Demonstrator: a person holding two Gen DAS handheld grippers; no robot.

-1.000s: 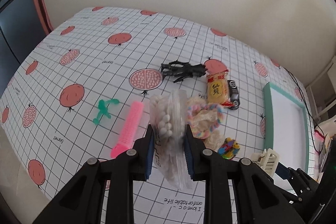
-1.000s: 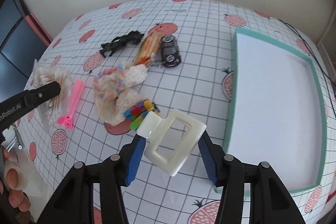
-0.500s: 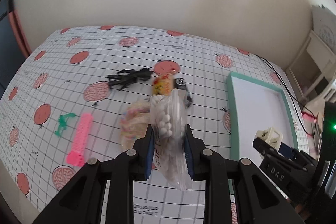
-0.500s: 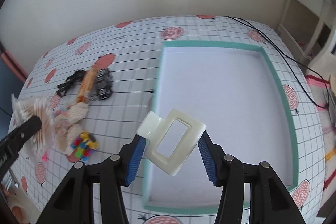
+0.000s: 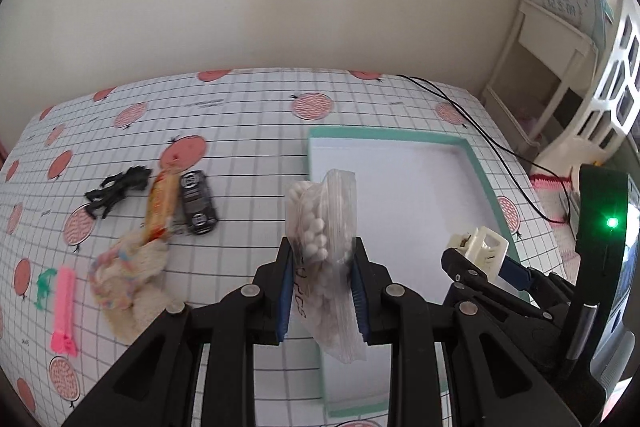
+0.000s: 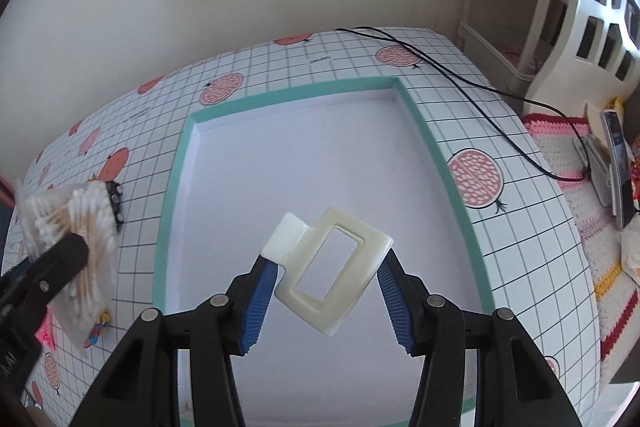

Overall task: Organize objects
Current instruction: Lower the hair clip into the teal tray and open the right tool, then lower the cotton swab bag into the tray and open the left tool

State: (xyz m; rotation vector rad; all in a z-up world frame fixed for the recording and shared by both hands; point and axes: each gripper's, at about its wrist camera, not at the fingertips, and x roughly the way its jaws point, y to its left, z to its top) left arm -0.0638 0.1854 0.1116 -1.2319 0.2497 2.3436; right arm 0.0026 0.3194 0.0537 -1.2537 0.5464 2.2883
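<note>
**Q:** What is each hand carrying?

**A:** The left gripper [image 5: 322, 283] has its fingers pressed narrowly on a clear zip bag of white-tipped cotton swabs [image 5: 326, 227], held at the near-left edge of the shallow white tray with a mint-green rim [image 6: 440, 147]. The right gripper [image 6: 326, 291] has its fingers clamped at mid width on a cream plastic hair claw clip with a rectangular cut-out [image 6: 332, 267], hanging over the tray's white floor.

**Q:** How far along is the tidying?

**A:** Early, by the look of it. The tray floor shows bare; neither carried item is set down yet. Left on the pomegranate-print gridded worktop [image 5: 248, 131] are a black toy figure [image 5: 116, 189], an orange snack packet [image 5: 162, 205], a small black toy car [image 5: 198, 203], a cream knitted piece with a pastel band [image 5: 128, 275], a pink comb-like strip [image 5: 64, 303] and a small green plastic piece [image 5: 42, 287].
</note>
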